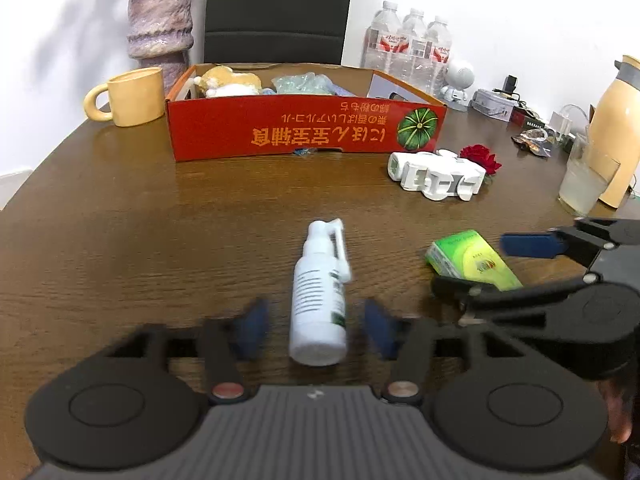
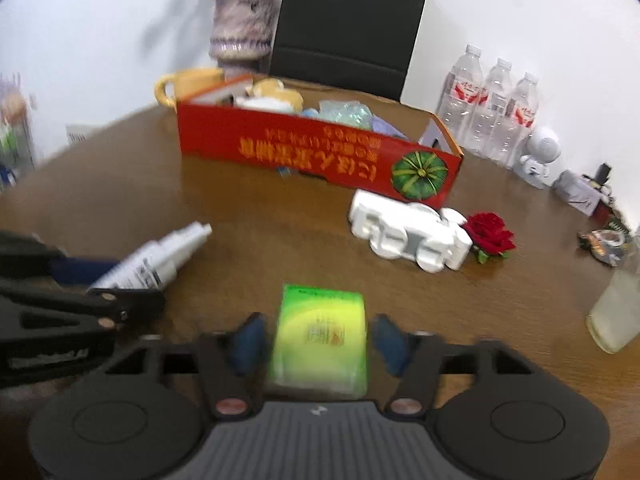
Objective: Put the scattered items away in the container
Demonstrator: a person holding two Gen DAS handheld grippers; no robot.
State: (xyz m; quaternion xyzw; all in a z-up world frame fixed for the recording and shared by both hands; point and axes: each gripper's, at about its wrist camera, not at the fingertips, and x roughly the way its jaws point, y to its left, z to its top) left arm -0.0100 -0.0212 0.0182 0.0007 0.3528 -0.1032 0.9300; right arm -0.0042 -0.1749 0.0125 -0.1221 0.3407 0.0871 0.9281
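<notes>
- Two grippers, both spread wide: left [image 1: 316, 326] straddling one spray bottle [image 1: 320, 296], right [image 2: 316, 340] straddling one green box [image 2: 320, 340], neither touched.
- One red tray [image 1: 308, 128] behind, part filled, contents blurred.
- One white toy [image 1: 436, 174], one rose [image 1: 480, 156] beside it.
- Three water bottles [image 1: 408, 44].

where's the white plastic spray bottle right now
The white plastic spray bottle lies on the brown wooden table between the open left gripper fingers, left of the green box.
</notes>
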